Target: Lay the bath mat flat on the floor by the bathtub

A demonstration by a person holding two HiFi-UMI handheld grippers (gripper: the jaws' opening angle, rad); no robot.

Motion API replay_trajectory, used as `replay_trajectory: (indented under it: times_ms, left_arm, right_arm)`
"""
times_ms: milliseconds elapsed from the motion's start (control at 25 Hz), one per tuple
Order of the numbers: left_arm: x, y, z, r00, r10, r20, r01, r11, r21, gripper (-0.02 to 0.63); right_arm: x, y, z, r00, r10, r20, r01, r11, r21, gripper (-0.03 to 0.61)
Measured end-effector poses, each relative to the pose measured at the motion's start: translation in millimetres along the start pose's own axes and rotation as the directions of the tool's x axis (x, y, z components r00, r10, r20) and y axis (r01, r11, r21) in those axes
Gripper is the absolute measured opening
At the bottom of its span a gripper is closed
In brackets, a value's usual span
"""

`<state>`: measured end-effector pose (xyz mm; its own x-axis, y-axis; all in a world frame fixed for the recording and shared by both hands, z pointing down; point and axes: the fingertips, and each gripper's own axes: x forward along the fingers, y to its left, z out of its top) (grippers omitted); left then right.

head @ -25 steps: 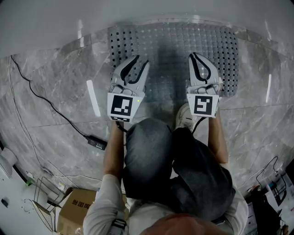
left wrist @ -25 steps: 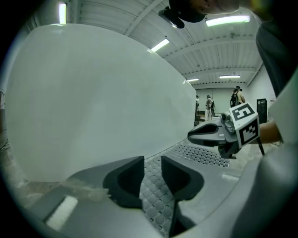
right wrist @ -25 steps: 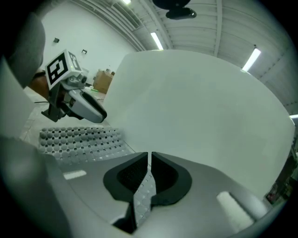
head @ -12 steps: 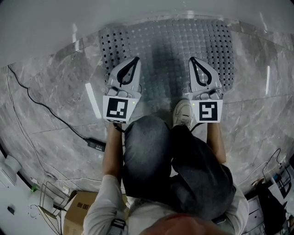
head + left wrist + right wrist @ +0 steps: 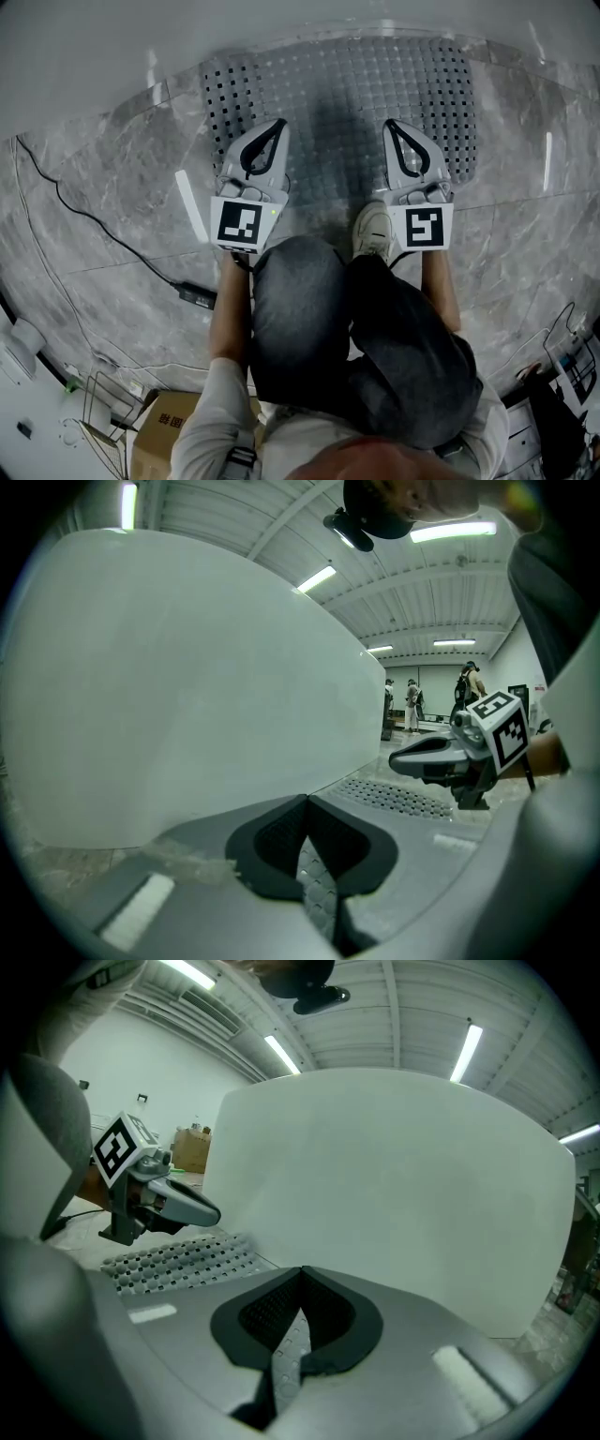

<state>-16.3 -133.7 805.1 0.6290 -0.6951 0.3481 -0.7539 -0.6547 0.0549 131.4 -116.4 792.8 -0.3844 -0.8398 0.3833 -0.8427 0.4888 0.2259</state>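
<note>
The bath mat [image 5: 347, 89] is a grey rectangular sheet with rounded corners, covered in round studs and small square holes. It lies spread on the marble floor [image 5: 112, 187] at 12 o'clock, its far long edge along the foot of the white bathtub [image 5: 281, 23]. The left gripper [image 5: 278, 124] at 11 o'clock and the right gripper [image 5: 390, 126] at 1 o'clock each pinch a studded strip of it in closed jaws.

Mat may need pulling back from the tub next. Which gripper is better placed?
Probably left. The left gripper and right gripper are both shut on the mat, but a shoe crowds the right one; the left has bare floor beside it.
</note>
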Motion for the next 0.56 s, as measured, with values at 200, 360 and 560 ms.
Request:
replay_trajectory:
  times_ms: [200,360,560]
  left_arm:
    - [1.0,-0.2,-1.5,1.0,0.009,-0.009,-0.009,1.0,-0.021,0.0]
    - [2.6,-0.4,-0.4,1.0,0.012,-0.008,-0.012,1.0,-0.026,0.0]
    - [5.0,-2.6,0.1,1.0,-0.007,0.002,0.007,1.0,0.019,0.0]
  right_arm:
    - [2.7,0.5,0.2,1.0,0.005,0.007,-0.006,1.0,0.006,0.0]
    - [3.3,-1.4,0.6,1.0,0.009,0.008,-0.009,1.0,0.01,0.0]
    - [3.4,-4.9,4.8,0.999,0.006,0.033,-0.006,1.0,0.012,0.0]
